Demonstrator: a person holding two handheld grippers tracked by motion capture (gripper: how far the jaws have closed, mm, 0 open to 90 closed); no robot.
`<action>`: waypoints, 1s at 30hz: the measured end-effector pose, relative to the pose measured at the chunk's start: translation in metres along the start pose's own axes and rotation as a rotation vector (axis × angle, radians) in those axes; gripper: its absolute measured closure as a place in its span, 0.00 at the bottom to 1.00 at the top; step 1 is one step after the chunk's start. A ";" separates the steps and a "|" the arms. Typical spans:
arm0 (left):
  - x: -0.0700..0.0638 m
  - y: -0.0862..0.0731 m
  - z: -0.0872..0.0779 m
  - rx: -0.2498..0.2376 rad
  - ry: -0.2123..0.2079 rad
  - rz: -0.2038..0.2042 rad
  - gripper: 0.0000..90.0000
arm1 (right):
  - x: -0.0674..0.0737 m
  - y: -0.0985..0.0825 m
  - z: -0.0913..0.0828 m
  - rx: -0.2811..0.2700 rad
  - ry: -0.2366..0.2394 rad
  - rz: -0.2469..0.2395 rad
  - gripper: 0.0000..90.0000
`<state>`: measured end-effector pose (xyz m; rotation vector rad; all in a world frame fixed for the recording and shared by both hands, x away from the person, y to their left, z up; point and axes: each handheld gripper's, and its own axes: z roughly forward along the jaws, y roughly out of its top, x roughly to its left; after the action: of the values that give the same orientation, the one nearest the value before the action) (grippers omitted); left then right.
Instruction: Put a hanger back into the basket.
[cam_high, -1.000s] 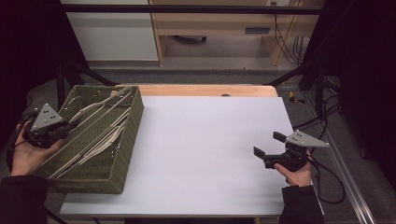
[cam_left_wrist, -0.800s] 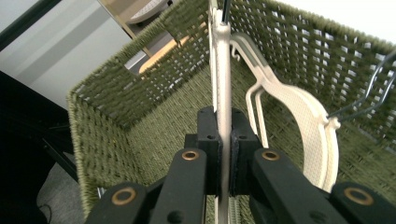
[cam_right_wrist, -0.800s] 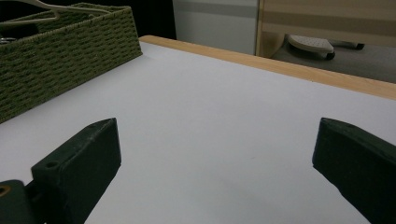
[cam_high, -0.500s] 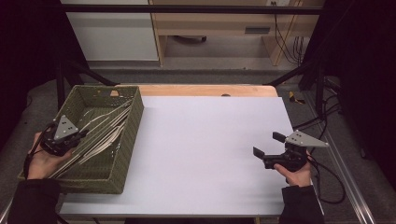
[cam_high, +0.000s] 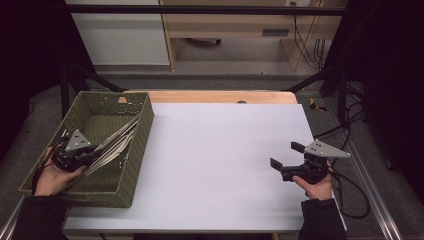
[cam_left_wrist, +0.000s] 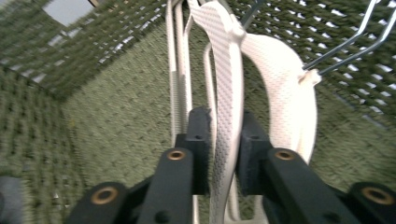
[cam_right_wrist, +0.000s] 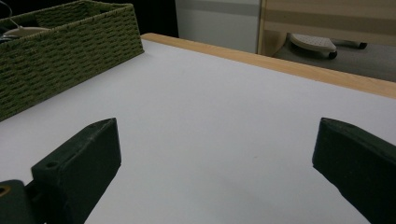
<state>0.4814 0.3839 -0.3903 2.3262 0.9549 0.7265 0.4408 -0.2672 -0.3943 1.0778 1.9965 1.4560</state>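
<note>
Along the left edge of the tabletop (cam_high: 220, 150), the olive-green woven rectangular basket (cam_high: 137, 145) holds a bundle of cream-white textured plastic clothes hangers (cam_high: 117, 142) with thin metal wire hooks, lying lengthwise from the near left end toward the far right corner. My left fingers (cam_left_wrist: 219, 140) are down inside the basket, and the jaws have just been opening a little; in the left gripper view one flat arm of a cream hanger (cam_left_wrist: 226, 102) stands between the two black pads, which sit close on either side of it, though I cannot tell whether they press on it. More hangers lie just beside it against the woven floor. My right fingers (cam_high: 285, 157) hover near the right edge of the white tabletop, jaws spread wide with nothing between them, pointing toward the basket, well apart from it.
</note>
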 end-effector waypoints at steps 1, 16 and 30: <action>0.000 0.000 0.000 0.000 0.000 0.000 0.73 | 0.000 0.000 0.000 0.001 0.002 -0.005 0.02; -0.014 0.023 -0.035 -0.237 -0.057 -0.104 0.44 | 0.000 0.001 -0.002 -0.009 0.000 0.002 0.02; -0.081 0.064 -0.053 -0.578 -0.176 -0.241 0.11 | 0.000 0.001 -0.006 -0.024 0.005 0.009 0.02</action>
<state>0.4279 0.2978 -0.3334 1.7058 0.7976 0.5898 0.4368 -0.2708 -0.3912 1.0759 1.9752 1.4853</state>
